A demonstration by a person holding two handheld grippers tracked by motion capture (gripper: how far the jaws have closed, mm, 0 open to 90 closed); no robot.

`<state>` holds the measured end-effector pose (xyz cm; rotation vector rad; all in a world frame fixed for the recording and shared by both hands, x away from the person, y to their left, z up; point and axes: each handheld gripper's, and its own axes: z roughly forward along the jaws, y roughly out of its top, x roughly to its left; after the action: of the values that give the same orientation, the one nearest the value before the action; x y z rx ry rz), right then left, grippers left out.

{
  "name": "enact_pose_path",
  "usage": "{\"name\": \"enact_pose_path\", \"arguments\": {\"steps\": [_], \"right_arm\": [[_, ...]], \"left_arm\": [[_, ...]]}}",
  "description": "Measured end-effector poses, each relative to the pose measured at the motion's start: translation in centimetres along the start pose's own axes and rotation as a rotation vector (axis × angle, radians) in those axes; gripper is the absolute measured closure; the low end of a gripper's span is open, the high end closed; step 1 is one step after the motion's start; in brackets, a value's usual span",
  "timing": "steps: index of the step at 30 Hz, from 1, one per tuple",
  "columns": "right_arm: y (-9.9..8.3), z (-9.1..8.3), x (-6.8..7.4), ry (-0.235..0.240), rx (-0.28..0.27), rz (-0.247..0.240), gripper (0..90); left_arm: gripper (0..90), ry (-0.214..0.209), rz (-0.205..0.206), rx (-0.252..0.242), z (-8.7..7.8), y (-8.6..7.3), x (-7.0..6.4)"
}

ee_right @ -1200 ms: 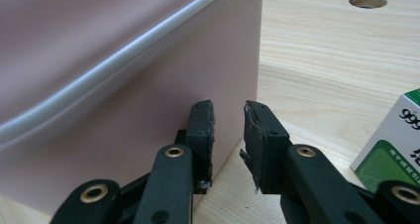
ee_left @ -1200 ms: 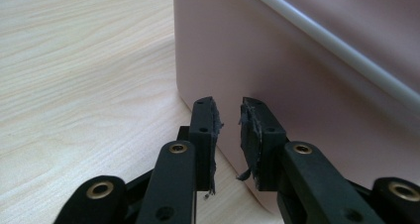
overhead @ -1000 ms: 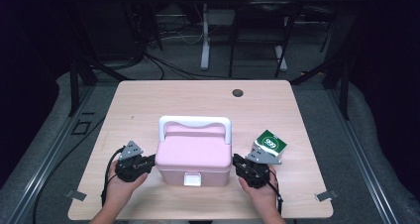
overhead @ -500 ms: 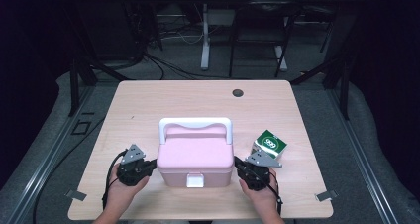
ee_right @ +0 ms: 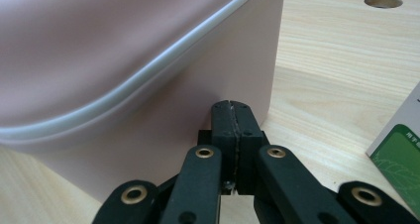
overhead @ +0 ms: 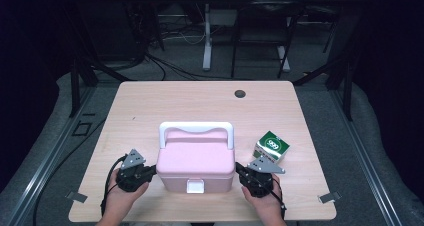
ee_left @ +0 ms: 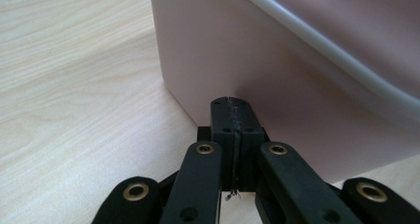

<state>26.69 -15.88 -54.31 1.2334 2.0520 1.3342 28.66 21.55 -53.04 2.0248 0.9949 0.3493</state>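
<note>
We see two bare hands and forearms with no sleeves in the high view, each around a compact black gripper. Our left gripper [overhead: 151, 172] carries a grey three-cornered plate on top, and a black cable loops from it back past the wrist. Our right gripper [overhead: 240, 170] has the same grey plate and a thin black cable along the wrist. In the gripper views, each has two matte black jaws with a thin seam between them, flat black link arms, round brass-coloured pivot bushings, and small dark screw holes in the jaw blocks
</note>
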Motion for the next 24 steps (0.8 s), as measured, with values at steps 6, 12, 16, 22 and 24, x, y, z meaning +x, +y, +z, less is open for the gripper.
{"name": "enact_pose_path", "arguments": {"steps": [6, 12, 16, 22, 24], "right_arm": [[-0.16, -0.36, 0.29, -0.002, 0.002, -0.007, 90.0], [-0.18, -0.41, 0.35, -0.004, 0.005, -0.001, 90.0], [-0.16, -0.47, 0.46, -0.011, 0.01, -0.004, 90.0], [0.13, -0.59, 0.49, -0.017, 0.029, -0.029, 90.0], [0.21, -0.67, 0.43, -0.008, 0.033, -0.032, 90.0]], "left_arm": [[89.9, -0.006, 0.004, 0.01, -0.32, -0.17, -0.27], [89.8, -0.004, 0.007, 0.007, -0.31, -0.19, -0.28], [89.9, -0.011, 0.012, 0.01, -0.33, -0.17, -0.16], [89.8, -0.018, 0.009, 0.016, -0.33, -0.08, -0.04], [89.8, -0.018, 0.019, 0.019, -0.44, 0.06, -0.02]]}}
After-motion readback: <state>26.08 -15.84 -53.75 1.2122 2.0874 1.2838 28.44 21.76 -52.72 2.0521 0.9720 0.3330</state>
